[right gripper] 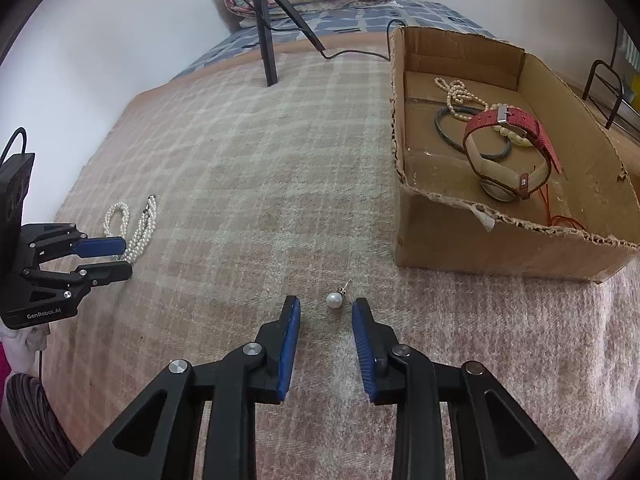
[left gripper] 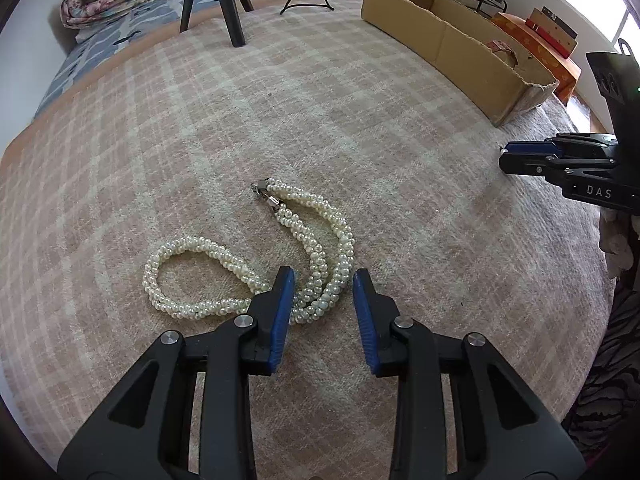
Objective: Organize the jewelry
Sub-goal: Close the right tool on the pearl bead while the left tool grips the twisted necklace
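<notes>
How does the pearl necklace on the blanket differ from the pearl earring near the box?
The necklace is a long twisted rope of many small pearls, doubled into loops, with a metal clasp; the earring is one larger pearl on a thin post.
The necklace lies partly between the left gripper's open jaws; the earring sits just ahead of the right gripper, untouched.
The earring lies nearer the box.
Both are white and rest on the blanket.

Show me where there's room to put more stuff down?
The blanket is bare between the pearl necklace and the cardboard box, up to the tripod. Inside the box, the near corner is free; the middle is crowded with the red watch, bangle and beads.
</notes>
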